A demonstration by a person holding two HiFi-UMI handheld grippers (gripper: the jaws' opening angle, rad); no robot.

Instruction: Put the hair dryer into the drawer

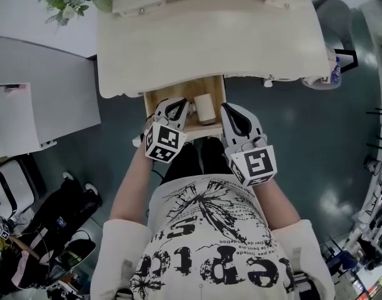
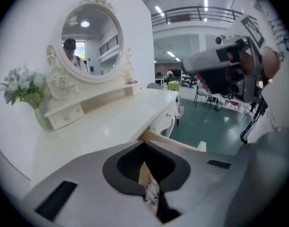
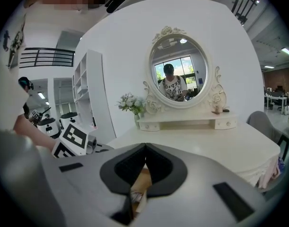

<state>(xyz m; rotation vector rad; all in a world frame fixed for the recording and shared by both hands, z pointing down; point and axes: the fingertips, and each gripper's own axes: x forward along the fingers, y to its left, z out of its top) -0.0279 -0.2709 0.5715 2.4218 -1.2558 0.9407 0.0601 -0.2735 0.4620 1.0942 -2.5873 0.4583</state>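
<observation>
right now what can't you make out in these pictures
- Drawer contents, head view: the left hand-held gripper and right hand-held gripper cover the sides, and the dressing table overhangs the back.
- Pale cylinder in it, head view: too small to identify.
- Both gripper views: their own shut jaws hide most of the drawer.

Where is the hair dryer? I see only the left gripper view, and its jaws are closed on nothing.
Observer: In the head view a pale, round thing, likely the hair dryer, lies inside the open drawer.
Operator: Does the right gripper hold anything?
Observer: No. The right gripper view shows the right gripper with its jaws together and nothing between them.
</observation>
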